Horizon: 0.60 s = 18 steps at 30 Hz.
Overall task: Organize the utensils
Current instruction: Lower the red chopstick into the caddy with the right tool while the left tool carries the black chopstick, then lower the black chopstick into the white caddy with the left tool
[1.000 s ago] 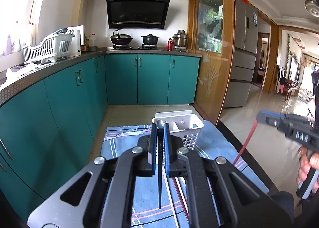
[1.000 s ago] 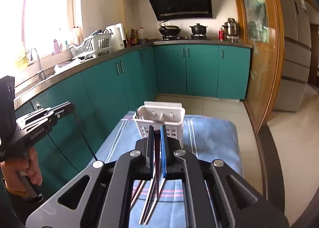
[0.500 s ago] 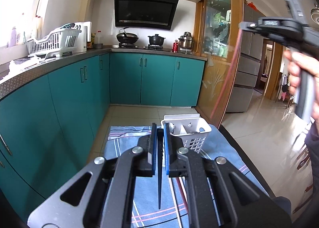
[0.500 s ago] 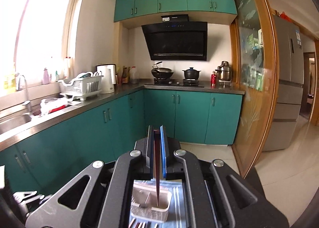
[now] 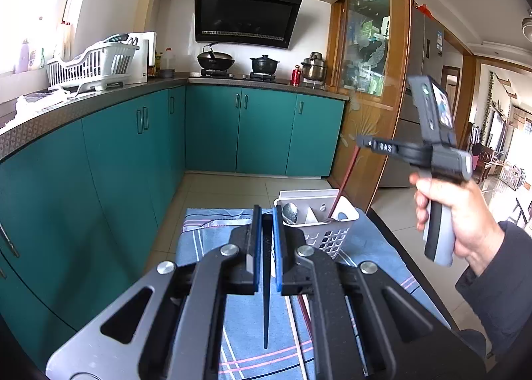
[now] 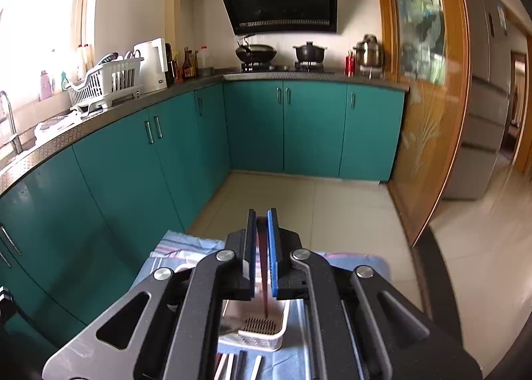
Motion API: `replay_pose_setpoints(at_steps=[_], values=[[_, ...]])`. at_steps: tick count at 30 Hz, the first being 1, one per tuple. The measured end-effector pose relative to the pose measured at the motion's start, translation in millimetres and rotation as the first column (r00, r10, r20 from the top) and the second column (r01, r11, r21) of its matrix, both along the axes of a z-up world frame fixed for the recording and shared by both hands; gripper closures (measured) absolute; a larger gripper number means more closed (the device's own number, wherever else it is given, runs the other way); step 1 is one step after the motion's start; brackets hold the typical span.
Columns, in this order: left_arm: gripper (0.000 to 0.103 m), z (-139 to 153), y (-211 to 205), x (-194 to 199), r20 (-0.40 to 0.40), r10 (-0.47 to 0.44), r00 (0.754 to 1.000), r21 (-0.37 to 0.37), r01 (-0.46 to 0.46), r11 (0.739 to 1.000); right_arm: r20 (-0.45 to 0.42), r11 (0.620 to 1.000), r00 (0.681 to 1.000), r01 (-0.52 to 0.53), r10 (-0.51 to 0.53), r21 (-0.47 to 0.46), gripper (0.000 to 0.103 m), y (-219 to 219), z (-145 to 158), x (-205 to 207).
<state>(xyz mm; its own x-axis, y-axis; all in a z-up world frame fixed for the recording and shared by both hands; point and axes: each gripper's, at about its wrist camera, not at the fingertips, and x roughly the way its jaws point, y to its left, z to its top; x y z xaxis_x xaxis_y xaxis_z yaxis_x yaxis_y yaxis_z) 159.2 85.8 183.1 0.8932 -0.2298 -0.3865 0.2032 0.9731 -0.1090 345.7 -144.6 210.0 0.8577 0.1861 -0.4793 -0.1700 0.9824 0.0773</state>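
Nearest the cloth's front edge, the left gripper is clamped on a dark chopstick hanging tip-down. Farther back, the right gripper, its jaws just eased apart, stands over the white utensil basket with a red chopstick between its fingers, tip in the basket's right compartment.

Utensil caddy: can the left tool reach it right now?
Probably not yet: the right tool hangs over the utensil caddy, jaws just opening around the red chopstick standing in it. Nothing else blocks the left tool and its black chopstick.

White slotted utensil basket, dark red chopstick, blue cloth with pink and white stripes, teal cabinets, black chopstick
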Motion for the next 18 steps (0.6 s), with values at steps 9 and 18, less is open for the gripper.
replay_pose_setpoints(at_steps=[9,18], values=[[0.097,-4.7,-10.6,3.9,-0.006,0.016,1.0,0.013,-0.016,1.0,0.254,0.974,0.964,0.018,-0.076,0.225,0.013,-73.3,-20.8,-122.4],[0.097,38.8,-36.4,-1.3,0.071,0.028,0.997,0.059,-0.032,0.998,0.189,0.958,0.97,0.099,-0.153,0.269,0.007,-112.1,-130.4,-173.5]])
